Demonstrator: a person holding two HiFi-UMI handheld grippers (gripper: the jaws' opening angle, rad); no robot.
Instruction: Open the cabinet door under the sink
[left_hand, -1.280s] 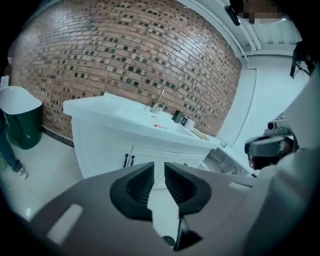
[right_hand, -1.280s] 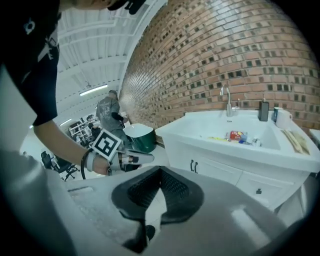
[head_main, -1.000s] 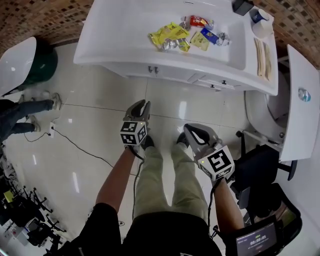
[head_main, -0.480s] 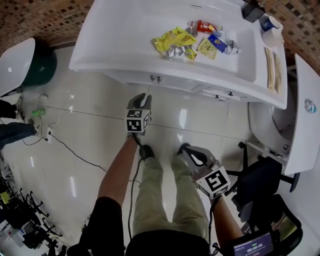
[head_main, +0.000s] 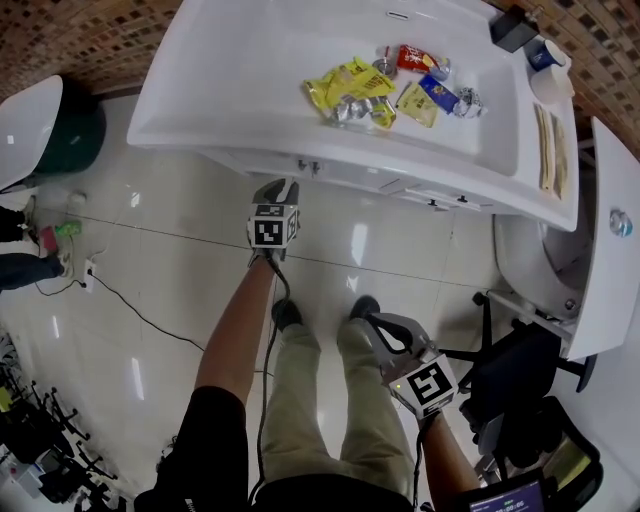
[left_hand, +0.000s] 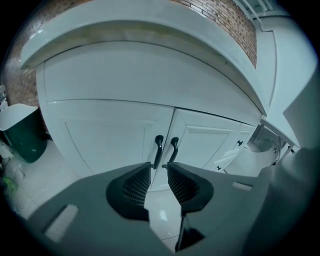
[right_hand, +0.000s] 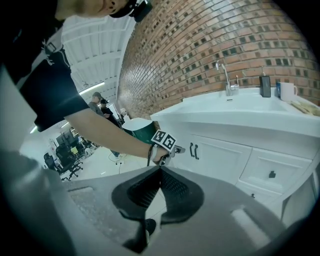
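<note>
The white cabinet doors (left_hand: 130, 132) under the sink meet at two dark vertical handles (left_hand: 158, 150), small in the head view (head_main: 306, 167). My left gripper (left_hand: 159, 172) faces them with its tips just short of the handles. Its jaws have just been opening and stand open with nothing between the pads. From the head view, the left gripper (head_main: 278, 190) is at the end of an outstretched arm, close to the door front. My right gripper (head_main: 375, 325) hangs back over the person's right leg, its jaws shut and empty. The right gripper view shows the left gripper (right_hand: 179, 148) beside the handles (right_hand: 194, 151).
Several snack wrappers (head_main: 350, 85) lie in the sink basin (head_main: 250, 60). A green bin with a white lid (head_main: 50, 130) stands left of the cabinet. Drawers with a dark knob (right_hand: 271, 174) are right of the doors. A black chair (head_main: 520, 360) is at right, a cable (head_main: 150, 300) on the floor.
My left gripper has gone forward and down to the cabinet doors, and its jaws have widened. The right gripper has sunk back toward the person's leg.
</note>
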